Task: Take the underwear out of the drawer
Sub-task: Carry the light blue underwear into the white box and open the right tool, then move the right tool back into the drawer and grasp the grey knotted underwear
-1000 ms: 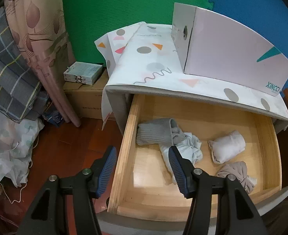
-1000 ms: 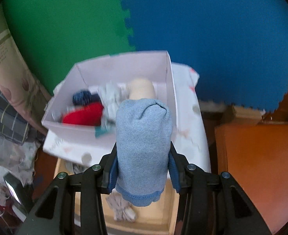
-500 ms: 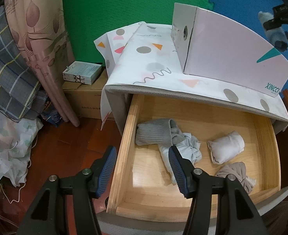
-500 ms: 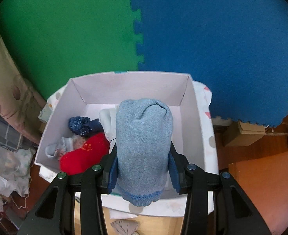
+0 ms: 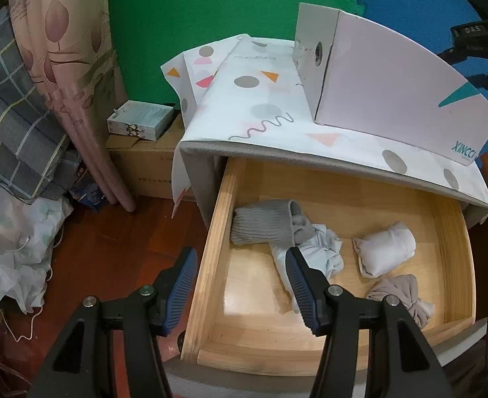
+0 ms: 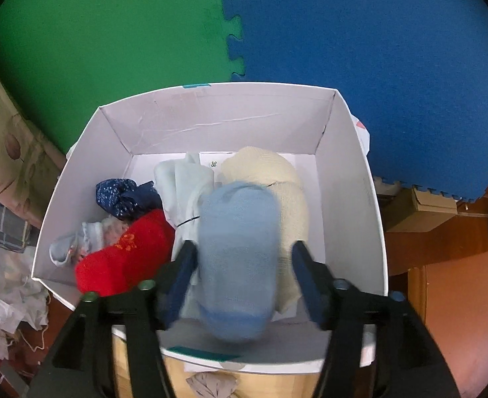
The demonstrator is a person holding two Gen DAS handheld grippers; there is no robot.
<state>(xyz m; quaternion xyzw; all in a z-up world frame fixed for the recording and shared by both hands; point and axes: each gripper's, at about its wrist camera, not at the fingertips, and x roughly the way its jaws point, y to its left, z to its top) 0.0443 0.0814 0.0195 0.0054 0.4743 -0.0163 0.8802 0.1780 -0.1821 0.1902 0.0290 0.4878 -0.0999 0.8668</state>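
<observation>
**Blue bundle let go over the white box**

Since the earlier frames the right gripper (image 6: pixel 244 262) has been carried from above the drawer to over the white box (image 6: pixel 350 179), and its jaws have just been opening; the blue underwear roll (image 6: pixel 239 252) is seen blurred between them, clear of both pads, apparently dropping among the garments already in the box. The left gripper (image 5: pixel 240 285) is held unmoved over the near left corner of the wooden drawer (image 5: pixel 210 248), its jaws moderately wide with nothing between them.

Four soft bundles are left in the drawer. The white roll (image 5: pixel 384 252) is judged light, limp and unbreakable, best pinched across its thick middle so that it stays rolled.

The box floor is largely covered, and the blur hides whether the blue roll has landed. In the left view only a dark edge of the right gripper is made out.
</observation>
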